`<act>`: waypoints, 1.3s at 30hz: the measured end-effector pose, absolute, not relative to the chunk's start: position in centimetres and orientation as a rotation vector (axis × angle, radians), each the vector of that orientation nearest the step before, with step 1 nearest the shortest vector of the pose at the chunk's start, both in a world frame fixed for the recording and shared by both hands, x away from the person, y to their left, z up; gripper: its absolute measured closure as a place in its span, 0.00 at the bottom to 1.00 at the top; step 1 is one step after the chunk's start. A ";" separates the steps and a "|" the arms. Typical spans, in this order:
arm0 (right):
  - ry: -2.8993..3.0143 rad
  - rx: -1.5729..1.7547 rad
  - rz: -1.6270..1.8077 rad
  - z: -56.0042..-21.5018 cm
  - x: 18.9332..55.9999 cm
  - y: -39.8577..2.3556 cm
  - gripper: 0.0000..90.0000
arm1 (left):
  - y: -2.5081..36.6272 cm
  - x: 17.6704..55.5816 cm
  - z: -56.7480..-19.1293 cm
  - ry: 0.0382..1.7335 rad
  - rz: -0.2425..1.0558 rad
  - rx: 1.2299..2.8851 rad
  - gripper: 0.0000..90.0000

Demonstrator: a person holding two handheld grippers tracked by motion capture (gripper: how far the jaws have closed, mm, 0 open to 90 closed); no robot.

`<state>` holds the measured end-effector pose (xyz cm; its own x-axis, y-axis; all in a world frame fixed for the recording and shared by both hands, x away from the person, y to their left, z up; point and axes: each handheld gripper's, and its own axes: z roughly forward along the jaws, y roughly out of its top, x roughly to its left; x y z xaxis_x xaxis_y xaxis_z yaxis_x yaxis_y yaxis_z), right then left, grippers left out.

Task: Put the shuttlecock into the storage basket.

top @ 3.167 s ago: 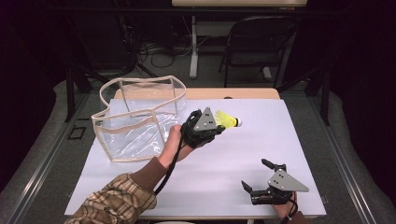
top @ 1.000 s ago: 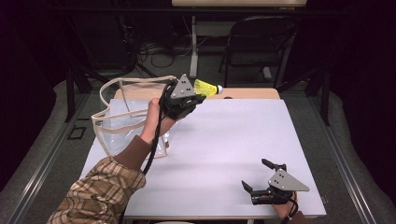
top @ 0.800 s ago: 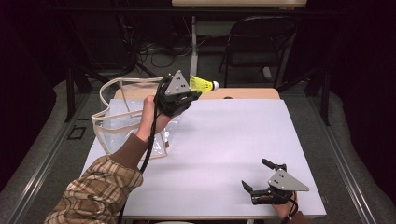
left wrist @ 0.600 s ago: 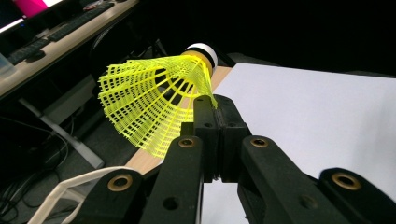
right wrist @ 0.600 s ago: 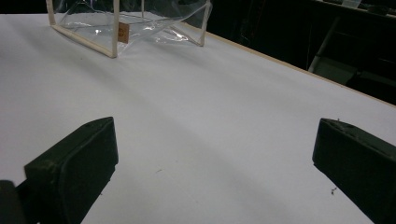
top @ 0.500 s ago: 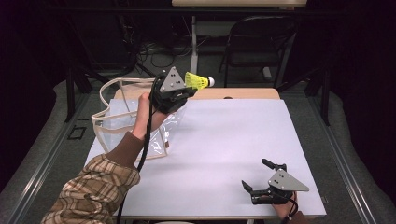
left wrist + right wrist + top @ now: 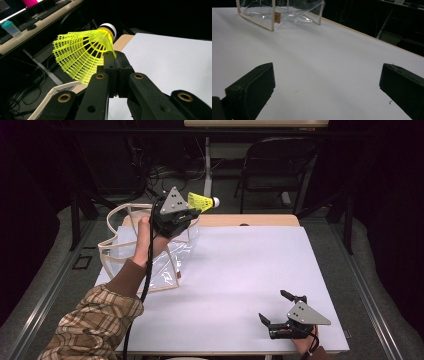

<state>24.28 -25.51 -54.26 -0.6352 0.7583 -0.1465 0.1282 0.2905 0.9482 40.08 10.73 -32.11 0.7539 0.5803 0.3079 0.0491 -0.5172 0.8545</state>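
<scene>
White table (image 7: pixel 240 270); clear bag (image 7: pixel 145 255) open; shuttlecock (image 7: pixel 200 201) above it

Shuttlecock (image 7: pixel 82 56): bright yellow plastic mesh skirt, open lattice, slightly glossy; smooth white-banded cap at the 1 o'clock end.
Left gripper (image 7: pixel 115 56): matt black plastic jaws with brass-coloured metal bushings; flat grey plate on top.
Right gripper (image 7: pixel 283 317): matt black, faintly rough pads; grey plate with a dull finish.
Clear bag (image 7: pixel 150 255): glossy transparent plastic film, creased and glinting, edged in pale beige trim.
Table (image 7: pixel 250 270): matt white smooth sheet; bare light wood strip at 12 o'clock.
Sleeve (image 7: pixel 95 325): soft plaid cloth.
</scene>
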 end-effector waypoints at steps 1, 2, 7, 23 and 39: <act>1.967 0.790 1.364 -54.3 24.3 -25.5 0.00 | 11.0 40.1 -32.0 0.481 0.732 2.020 1.00; 1.967 0.790 1.364 -54.3 24.3 -25.5 0.00 | 11.0 40.1 -32.0 0.481 0.732 2.020 1.00; 1.964 0.789 1.360 -54.3 24.3 -25.5 0.00 | 11.7 40.1 -31.7 0.492 0.748 2.019 1.00; 1.965 0.791 1.354 -54.3 24.3 -25.5 0.00 | 13.8 40.1 -31.2 0.538 0.780 1.999 1.00; 1.968 0.793 1.352 -54.3 24.3 -25.5 0.00 | 15.9 40.4 -30.9 0.595 0.816 1.986 1.00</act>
<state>24.30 -25.49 -54.26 -0.6305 0.7612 -0.1515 0.1317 0.2973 0.9457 40.43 15.89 -30.89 0.6695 0.6730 0.3145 0.0935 -0.4963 0.8631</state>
